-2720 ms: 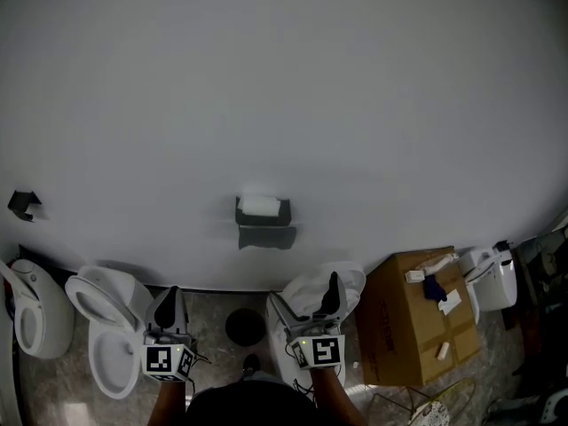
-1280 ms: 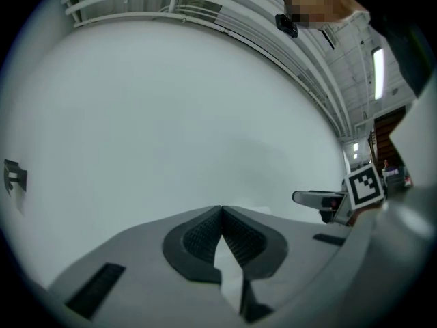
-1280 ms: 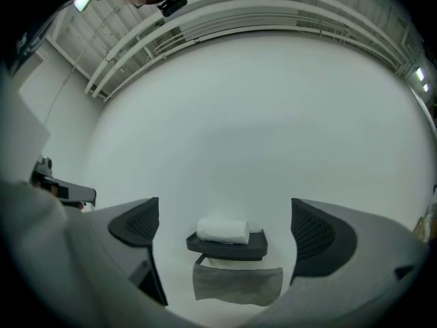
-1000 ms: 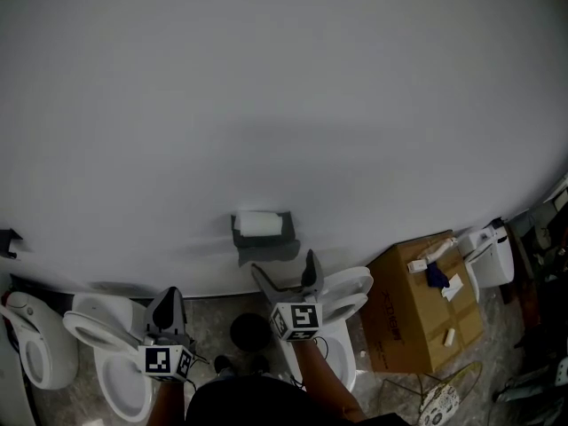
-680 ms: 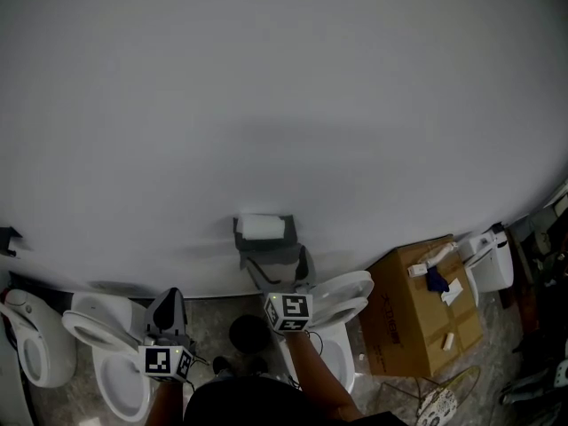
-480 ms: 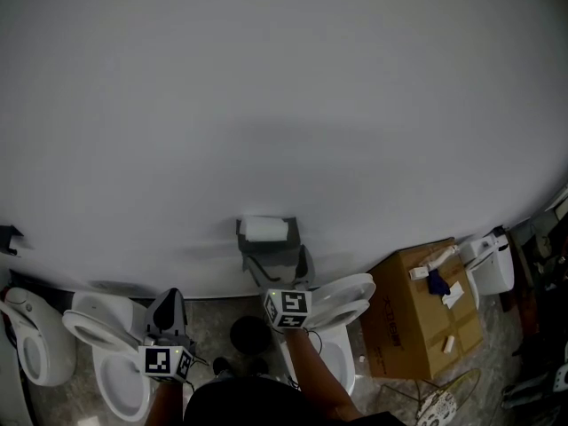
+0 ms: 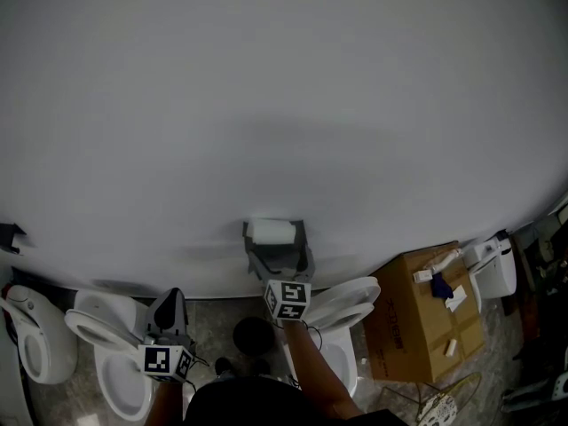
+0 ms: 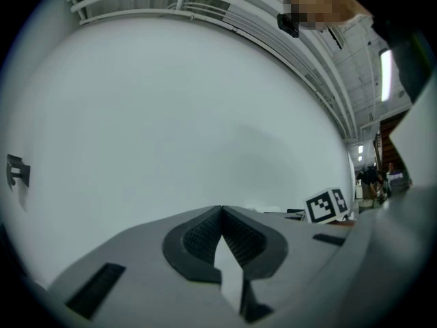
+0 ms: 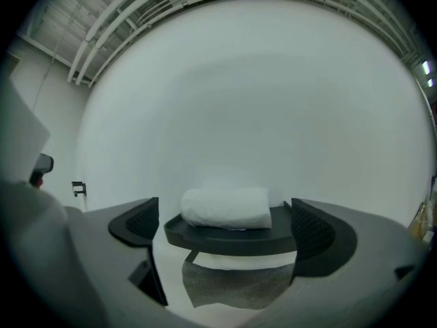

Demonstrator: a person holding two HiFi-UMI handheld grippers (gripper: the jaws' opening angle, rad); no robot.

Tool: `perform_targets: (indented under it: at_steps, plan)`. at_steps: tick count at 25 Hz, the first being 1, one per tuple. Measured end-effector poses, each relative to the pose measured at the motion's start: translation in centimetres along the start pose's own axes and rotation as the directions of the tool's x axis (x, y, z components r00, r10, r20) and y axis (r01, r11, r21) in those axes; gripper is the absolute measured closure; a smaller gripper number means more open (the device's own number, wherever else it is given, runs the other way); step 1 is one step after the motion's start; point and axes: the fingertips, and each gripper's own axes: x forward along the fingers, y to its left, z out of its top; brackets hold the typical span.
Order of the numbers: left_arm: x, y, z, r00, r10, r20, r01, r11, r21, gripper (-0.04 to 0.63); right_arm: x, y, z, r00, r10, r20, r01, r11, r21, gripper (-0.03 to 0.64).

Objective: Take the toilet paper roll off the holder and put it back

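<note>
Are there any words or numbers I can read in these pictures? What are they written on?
No words or numbers can be read anywhere.
Right marker cube: only black-and-white square patterns, no letters.
Left marker cube: the same kind of pattern, no letters.
Cardboard box: any print on it is too small to read.

wall [image 7: 284, 105] plain white | floor [image 7: 209, 325] mottled stone | toilets [image 7: 111, 371] along wall | cardboard box [image 7: 417, 313] right

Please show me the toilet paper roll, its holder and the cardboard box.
toilet paper roll [image 9: 225, 208]: right gripper view, middle of the white roll.
holder [image 9: 232, 241]: right gripper view, front rim of its dark shelf.
cardboard box [image 7: 415, 316]: head view, bare brown face.
</note>
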Motion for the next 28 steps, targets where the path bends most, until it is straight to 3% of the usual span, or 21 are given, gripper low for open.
perform_targets:
  at_steps: [28]
  plan:
    - [0.9,1.9,-0.8,1.000,0.003,0.000,-0.003,1.000,0.003,0.592,3.2,-1.2,-1.4,0.980,-0.105,-0.171,0.108,0.994,0.005,0.044]
